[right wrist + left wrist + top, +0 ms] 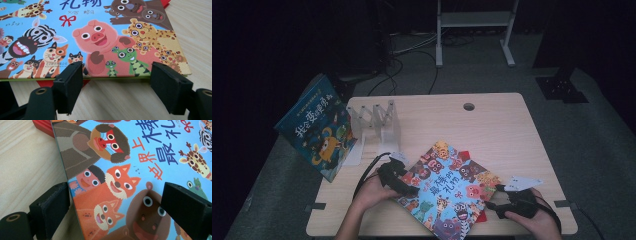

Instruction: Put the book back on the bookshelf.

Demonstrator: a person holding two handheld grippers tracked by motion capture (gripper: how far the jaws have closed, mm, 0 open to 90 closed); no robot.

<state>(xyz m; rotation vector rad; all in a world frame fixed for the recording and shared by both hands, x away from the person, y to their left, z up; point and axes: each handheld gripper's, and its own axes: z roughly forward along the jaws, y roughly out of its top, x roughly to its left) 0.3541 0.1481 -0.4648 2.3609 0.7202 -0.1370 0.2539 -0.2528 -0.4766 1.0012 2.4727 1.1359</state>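
The right gripper [501, 196] sits at the near right corner of the picture book [447, 187], its fingers [68, 83] spread apart and short of the book's edge, grasping nothing. The book lies flat and skewed on the counter [507, 135], over something red [45, 83] that peeks out beneath it. On the book's left edge the left gripper [404, 184] has its fingers [53, 202] released too: one is on the wood beside the edge, the other stands over the cover, and neither presses on it.

The step in hand looks like taking hold of the book from both sides. Next, the right fingers likely need to slide forward so that the near edge enters the gap, then clench; the flat edge offers little to catch.

Farther back stands a clear rack [374, 125], with a second book [314, 131] leaning at the counter's left rim.
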